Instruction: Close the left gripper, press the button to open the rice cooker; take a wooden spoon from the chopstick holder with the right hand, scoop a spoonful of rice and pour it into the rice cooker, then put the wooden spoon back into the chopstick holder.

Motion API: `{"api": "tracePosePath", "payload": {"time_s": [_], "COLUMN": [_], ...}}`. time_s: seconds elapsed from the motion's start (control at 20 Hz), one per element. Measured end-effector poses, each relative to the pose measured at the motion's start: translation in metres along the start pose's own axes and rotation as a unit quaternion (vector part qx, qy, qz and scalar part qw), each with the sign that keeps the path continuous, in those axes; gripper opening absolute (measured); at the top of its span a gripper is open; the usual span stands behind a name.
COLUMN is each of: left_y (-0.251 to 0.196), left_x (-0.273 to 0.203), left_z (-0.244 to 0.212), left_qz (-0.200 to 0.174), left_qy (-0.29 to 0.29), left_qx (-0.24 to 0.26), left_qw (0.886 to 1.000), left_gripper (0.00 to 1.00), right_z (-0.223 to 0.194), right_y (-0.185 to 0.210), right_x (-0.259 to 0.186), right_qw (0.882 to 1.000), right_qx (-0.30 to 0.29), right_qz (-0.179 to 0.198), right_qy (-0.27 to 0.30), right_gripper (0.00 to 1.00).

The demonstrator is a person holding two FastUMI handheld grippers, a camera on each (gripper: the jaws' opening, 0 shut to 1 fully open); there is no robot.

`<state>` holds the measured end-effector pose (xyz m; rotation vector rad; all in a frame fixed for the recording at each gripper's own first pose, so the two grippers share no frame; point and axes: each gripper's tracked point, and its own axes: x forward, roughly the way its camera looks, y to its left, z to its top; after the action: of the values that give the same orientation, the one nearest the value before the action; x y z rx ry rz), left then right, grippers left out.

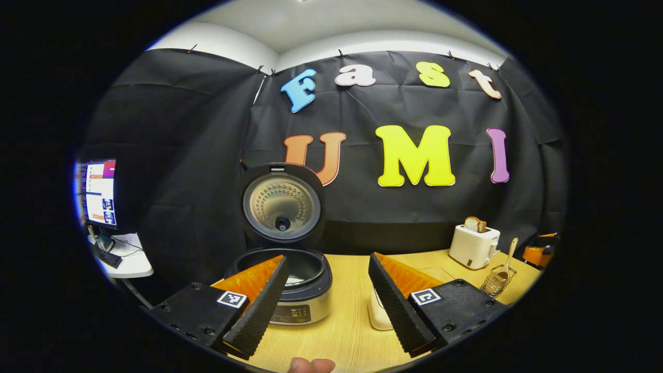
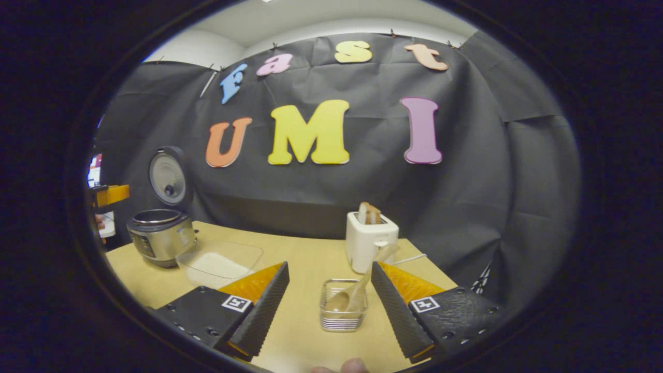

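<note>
- The rice cooker (image 1: 292, 282) stands at the far left of the counter (image 1: 342, 331) with its lid (image 1: 282, 207) swung fully upright and the inner pot exposed, so the button press reads as done.
- The left tool (image 1: 326, 305) hangs in front of the cooker with its fingers wide apart, gripping nothing.
- The right tool (image 2: 329, 311) hovers over the near right of the counter, fingers likewise spread and empty, and the wire chopstick holder (image 2: 343, 305) sits between them, a little farther off.
- The wooden spoon (image 2: 357, 292) rests in that holder, bowl down, its handle leaning up and to the right toward the white toaster (image 2: 370, 241) behind it; the spoon looks untouched.
- A shallow clear container of rice (image 2: 220, 264) lies on the counter just right of the cooker, between it and the holder.
- Judged from this, the step in hand is fetching the spoon.
- The next move calls for the right tool to go forward and down to the slanted handle, turn to match its lean, and close on it above the wire rim, then lift straight out so the light holder does not tip or drag along.
- The toaster stands close behind the handle, so the approach has little room on the far side.
</note>
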<state>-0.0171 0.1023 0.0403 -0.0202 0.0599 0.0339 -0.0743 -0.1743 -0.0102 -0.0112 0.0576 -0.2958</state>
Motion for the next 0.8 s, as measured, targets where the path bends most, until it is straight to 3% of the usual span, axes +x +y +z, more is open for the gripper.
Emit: {"api": "tracePosePath", "payload": {"time_s": [0.15, 0.5, 0.8], "left_y": [-0.006, -0.011, -0.005], "left_x": [-0.002, -0.007, -0.006], "left_z": [-0.005, -0.024, -0.028], "left_qz": [-0.008, -0.015, 0.0], "left_qy": [0.006, 0.029, 0.038], "left_qx": [0.0, -0.01, -0.002], "left_qw": [1.0, 0.999, 0.999], "left_gripper": [0.99, 0.99, 0.99], "right_z": [-0.016, -0.064, -0.066], "right_y": [-0.022, -0.034, -0.02], "right_x": [0.026, 0.113, 0.145], "right_qw": [0.999, 0.992, 0.985], "right_qx": [0.019, 0.056, 0.11], "right_qz": [-0.01, 0.022, 0.053], "right_qy": [0.028, 0.115, 0.12], "right_gripper": [0.95, 0.96, 0.95]}}
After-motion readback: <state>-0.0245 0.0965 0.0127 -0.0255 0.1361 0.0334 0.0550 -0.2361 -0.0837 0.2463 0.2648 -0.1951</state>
